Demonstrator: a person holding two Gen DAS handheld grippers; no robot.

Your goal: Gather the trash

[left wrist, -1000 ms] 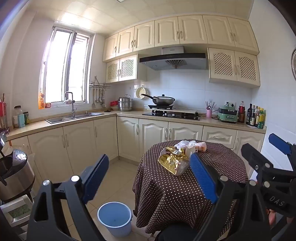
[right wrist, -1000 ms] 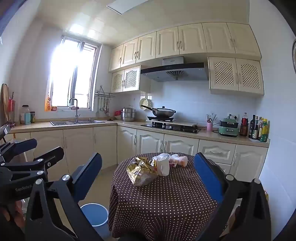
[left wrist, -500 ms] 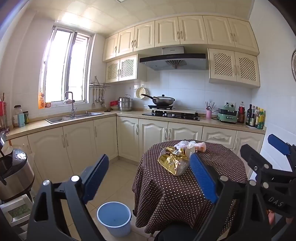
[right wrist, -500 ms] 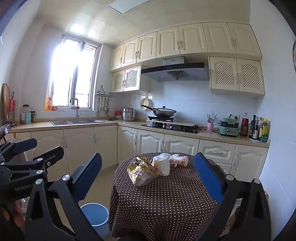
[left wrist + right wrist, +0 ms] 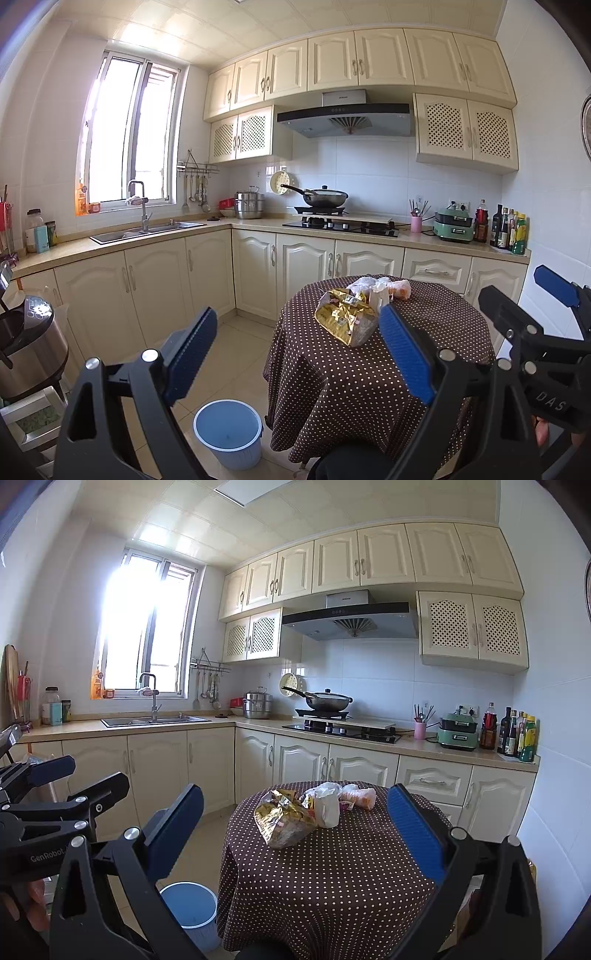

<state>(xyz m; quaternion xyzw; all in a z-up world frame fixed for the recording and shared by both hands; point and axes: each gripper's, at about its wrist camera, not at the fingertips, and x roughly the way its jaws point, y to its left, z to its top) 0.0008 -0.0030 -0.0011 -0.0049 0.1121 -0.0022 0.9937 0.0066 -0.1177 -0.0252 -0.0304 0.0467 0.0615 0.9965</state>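
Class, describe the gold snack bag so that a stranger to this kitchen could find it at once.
Start at the round table with the brown polka-dot cloth, standing before the stove cabinets. A small heap of trash sits on top of it. The gold snack bag is the crinkled, shiny foil piece nearest the camera, to the left of the white plastic bag and the orange-tinted wrapper.

Round table (image 5: pixel 332 878) under brown white-dotted cloth, gold foil bag (image 5: pixel 282 818) at its centre, white bag (image 5: pixel 327 805) at two o'clock, orange-pink packet (image 5: pixel 360 797) beyond, blue bin (image 5: pixel 188 904) on floor (image 5: pixel 236 354) at eight o'clock.
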